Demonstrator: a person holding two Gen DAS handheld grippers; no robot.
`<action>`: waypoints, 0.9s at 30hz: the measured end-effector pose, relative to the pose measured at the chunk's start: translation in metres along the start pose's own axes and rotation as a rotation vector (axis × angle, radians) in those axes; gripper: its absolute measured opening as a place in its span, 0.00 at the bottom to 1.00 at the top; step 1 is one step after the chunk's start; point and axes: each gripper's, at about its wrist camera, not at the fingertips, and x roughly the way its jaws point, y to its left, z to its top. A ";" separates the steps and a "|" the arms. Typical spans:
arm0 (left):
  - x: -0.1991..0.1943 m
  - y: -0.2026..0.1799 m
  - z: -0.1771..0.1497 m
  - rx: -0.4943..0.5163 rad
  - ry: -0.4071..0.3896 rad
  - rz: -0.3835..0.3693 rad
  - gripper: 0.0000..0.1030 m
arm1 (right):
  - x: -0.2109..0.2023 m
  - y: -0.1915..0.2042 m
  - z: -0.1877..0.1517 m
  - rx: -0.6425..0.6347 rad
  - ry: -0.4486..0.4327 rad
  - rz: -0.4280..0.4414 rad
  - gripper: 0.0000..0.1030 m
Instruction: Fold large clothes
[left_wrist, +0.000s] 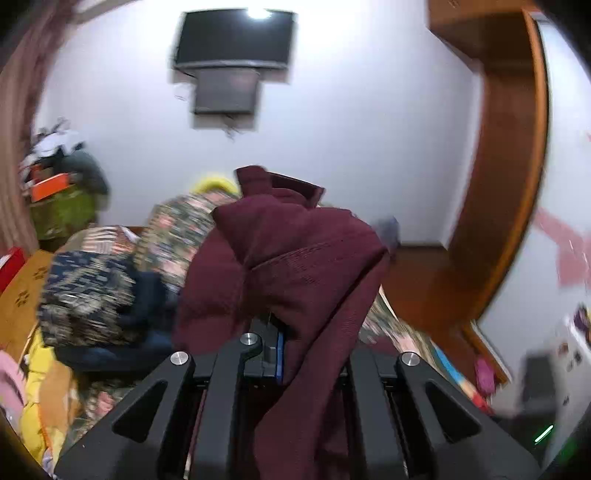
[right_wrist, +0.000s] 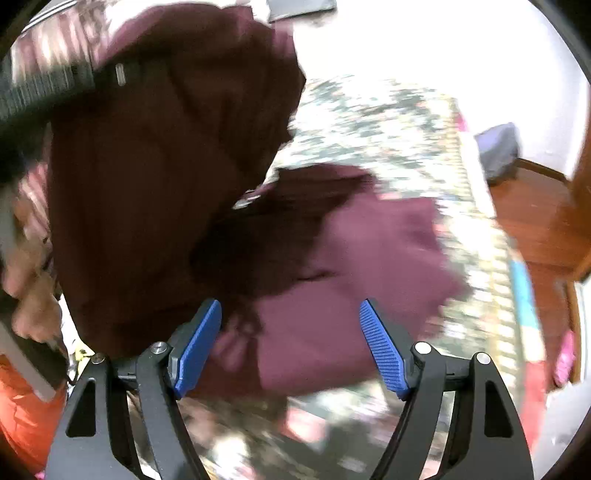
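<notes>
Maroon knit garment (left_wrist: 295, 258) is pinched in my left gripper (left_wrist: 280, 347), draped over it to fold across, while right gripper (right_wrist: 291, 343) waits wide open & empty above the lower half.

Your left claw (left_wrist: 281, 341) is clamped on a maroon garment (left_wrist: 295, 258), which drapes over its fingers and hangs in front of the lens. Behind it you have a patterned bedspread (left_wrist: 173, 229), a wall-mounted television (left_wrist: 234, 37) and a wooden wardrobe (left_wrist: 509, 129)
</notes>
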 end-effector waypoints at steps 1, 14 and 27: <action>0.008 -0.014 -0.009 0.032 0.035 -0.022 0.07 | -0.006 -0.010 -0.004 0.013 -0.006 -0.035 0.72; 0.027 -0.072 -0.078 0.220 0.277 -0.151 0.31 | -0.051 -0.067 -0.029 0.113 -0.054 -0.197 0.72; -0.044 -0.004 -0.049 0.151 0.098 -0.043 0.72 | -0.062 -0.011 0.022 -0.051 -0.182 -0.061 0.72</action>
